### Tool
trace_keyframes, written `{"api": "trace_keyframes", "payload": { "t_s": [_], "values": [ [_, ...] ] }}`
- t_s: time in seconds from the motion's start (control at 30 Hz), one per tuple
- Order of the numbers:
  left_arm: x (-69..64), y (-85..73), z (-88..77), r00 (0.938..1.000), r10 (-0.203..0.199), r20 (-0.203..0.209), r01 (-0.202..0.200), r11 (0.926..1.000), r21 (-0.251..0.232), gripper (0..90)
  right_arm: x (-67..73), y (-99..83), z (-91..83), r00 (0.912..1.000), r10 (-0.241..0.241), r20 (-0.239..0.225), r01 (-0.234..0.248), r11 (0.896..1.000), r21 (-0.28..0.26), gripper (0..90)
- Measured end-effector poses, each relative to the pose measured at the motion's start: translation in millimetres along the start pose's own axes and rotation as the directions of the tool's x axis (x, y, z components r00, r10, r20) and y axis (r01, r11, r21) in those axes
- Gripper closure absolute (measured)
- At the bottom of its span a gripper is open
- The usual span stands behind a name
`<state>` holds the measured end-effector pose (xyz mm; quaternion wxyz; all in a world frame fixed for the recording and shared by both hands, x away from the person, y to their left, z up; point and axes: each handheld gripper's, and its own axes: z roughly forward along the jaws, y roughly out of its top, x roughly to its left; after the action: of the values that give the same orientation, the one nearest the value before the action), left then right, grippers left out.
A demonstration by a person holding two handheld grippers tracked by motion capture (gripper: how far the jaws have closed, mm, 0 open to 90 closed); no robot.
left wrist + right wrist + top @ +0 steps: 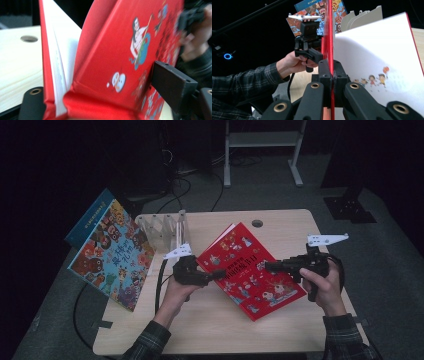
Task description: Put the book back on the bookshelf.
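- Your right claw [331, 75] is clamped on the front cover of the red glossy hardcover picture book [247, 270], near its right edge; in the right gripper view the jaws meet flat on the thin board with nothing else between them. This pinch likely serves as the anchor that keeps the cover lifted.
- Your left claw [217, 274] stands at the book's left side. In the left gripper view the spine end sits between the jaws: one black pad lies against the printed cover, the other is low beside the back board. The pads do not yet press from both sides, so read this claw as open around the spine end.
- The red book is at mid desk, raised and tilted, cover fanned away from the white page block, seemingly so you can turn or stand it.
- Materials: cover is stiff laminated board, slick, with cartoon figures; pages are smooth white paper, one showing small printed children. Expect the gloss to slip under a light pinch.
- The pale wooden desk [210, 320] has a matt grain and a round cable hole at the far edge.
- A clear slotted plastic book rack [162, 232] stands at the far left; a blue illustrated hardcover book [110, 252] leans tilted off the desk's left side.
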<state>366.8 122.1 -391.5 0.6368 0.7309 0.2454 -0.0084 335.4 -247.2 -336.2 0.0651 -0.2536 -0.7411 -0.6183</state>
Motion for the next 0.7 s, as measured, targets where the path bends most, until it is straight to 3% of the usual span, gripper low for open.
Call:
{"api": "trace_keyframes", "payload": {
  "t_s": [0.17, 0.5, 0.7],
  "values": [
    [0.2, 8.2, -8.2, 0.9999, 0.014, 0.001, -0.014, 0.9996, -0.026, 28.6, -5.0, -4.3, 6.1, 0.9998, 0.006, -0.016, -0.006, 1.000, 0.015, 87.6],
    [-0.1, 19.1, -19.1, 0.9994, 0.033, 0.013, -0.032, 0.9980, -0.055, 38.7, -6.5, -12.2, 21.8, 0.9998, -0.010, -0.016, 0.012, 0.994, 0.108, 86.5],
    [-2.5, 25.7, -24.1, 0.9980, 0.046, 0.043, -0.043, 0.9968, -0.068, 45.8, -8.3, -16.2, 27.4, 0.9995, -0.011, -0.029, 0.015, 0.990, 0.143, 85.6]
  ]
}}
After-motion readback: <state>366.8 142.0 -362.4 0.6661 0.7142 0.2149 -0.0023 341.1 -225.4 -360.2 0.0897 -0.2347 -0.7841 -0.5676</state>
